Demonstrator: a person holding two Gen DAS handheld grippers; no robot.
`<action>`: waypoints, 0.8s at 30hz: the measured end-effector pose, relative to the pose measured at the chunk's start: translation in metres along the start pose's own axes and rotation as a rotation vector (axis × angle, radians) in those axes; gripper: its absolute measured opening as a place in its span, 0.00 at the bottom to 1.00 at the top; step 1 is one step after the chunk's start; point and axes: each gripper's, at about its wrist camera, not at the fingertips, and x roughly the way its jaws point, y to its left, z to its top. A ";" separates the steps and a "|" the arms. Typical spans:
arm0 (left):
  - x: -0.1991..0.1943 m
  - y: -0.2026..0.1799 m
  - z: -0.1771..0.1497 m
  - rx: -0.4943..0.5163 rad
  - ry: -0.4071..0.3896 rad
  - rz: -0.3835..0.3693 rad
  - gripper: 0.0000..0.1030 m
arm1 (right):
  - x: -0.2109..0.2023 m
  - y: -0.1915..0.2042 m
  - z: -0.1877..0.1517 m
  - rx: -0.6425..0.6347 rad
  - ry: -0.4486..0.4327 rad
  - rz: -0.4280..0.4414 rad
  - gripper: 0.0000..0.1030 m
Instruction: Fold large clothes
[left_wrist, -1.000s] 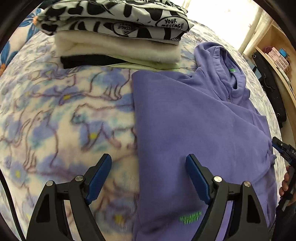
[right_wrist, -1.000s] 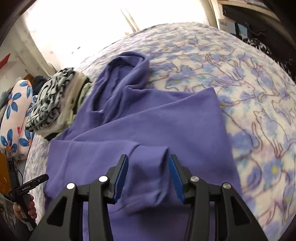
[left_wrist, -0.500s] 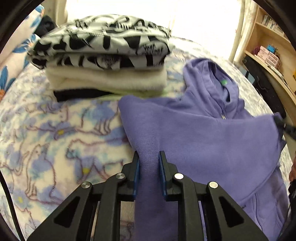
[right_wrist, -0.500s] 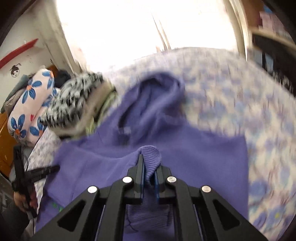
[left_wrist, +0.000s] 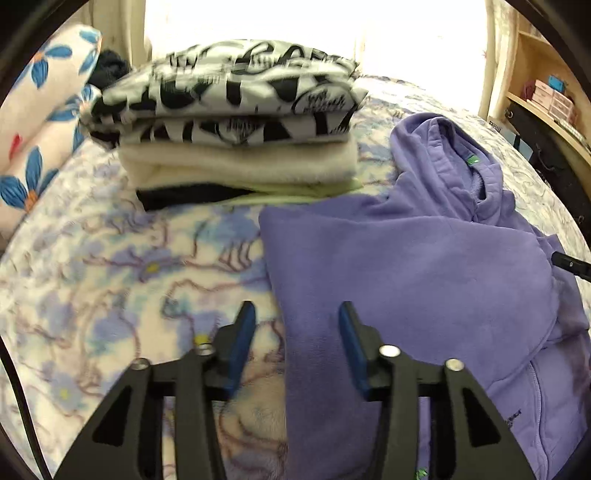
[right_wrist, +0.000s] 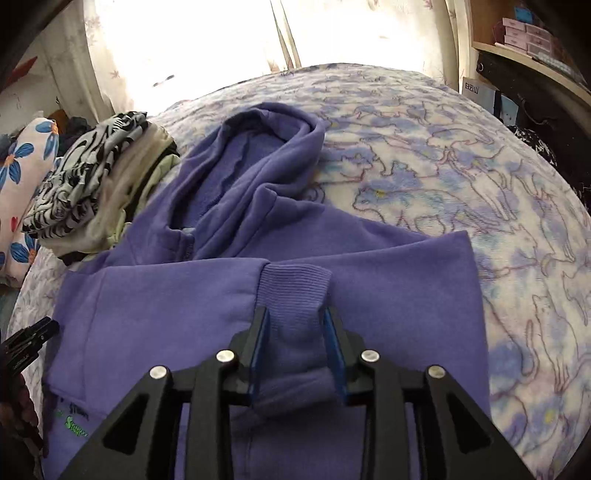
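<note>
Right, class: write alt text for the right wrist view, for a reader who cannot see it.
An open right gripper straddles the ribbed cuff of a purple hoodie with its sleeve folded across the body, lying on a cat-print blanket. A stack of folded clothes sits left.

Hoodie (right_wrist: 184, 314): matt purple fleece, ribbed cuff (right_wrist: 293, 291). Blanket (left_wrist: 110, 280): fuzzy plush. Claw pads (left_wrist: 242, 343): smooth blue plastic.

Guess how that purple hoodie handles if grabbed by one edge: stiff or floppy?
Probably floppy: the hoodie lies in soft folds and its hood has slumped. It looks thick and fleecy, so likely heavyish, sagging from one grip. The ribbed cuff should give the right gripper decent purchase.
</note>
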 end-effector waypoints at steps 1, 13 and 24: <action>-0.007 -0.004 0.001 0.012 -0.011 0.005 0.52 | -0.006 0.003 -0.001 -0.007 -0.012 0.001 0.29; -0.054 -0.072 0.010 0.053 -0.108 -0.075 0.58 | -0.042 0.081 -0.005 -0.096 -0.075 0.146 0.30; 0.032 -0.073 -0.014 -0.039 0.001 -0.013 0.65 | 0.035 0.111 -0.024 -0.129 0.051 0.117 0.27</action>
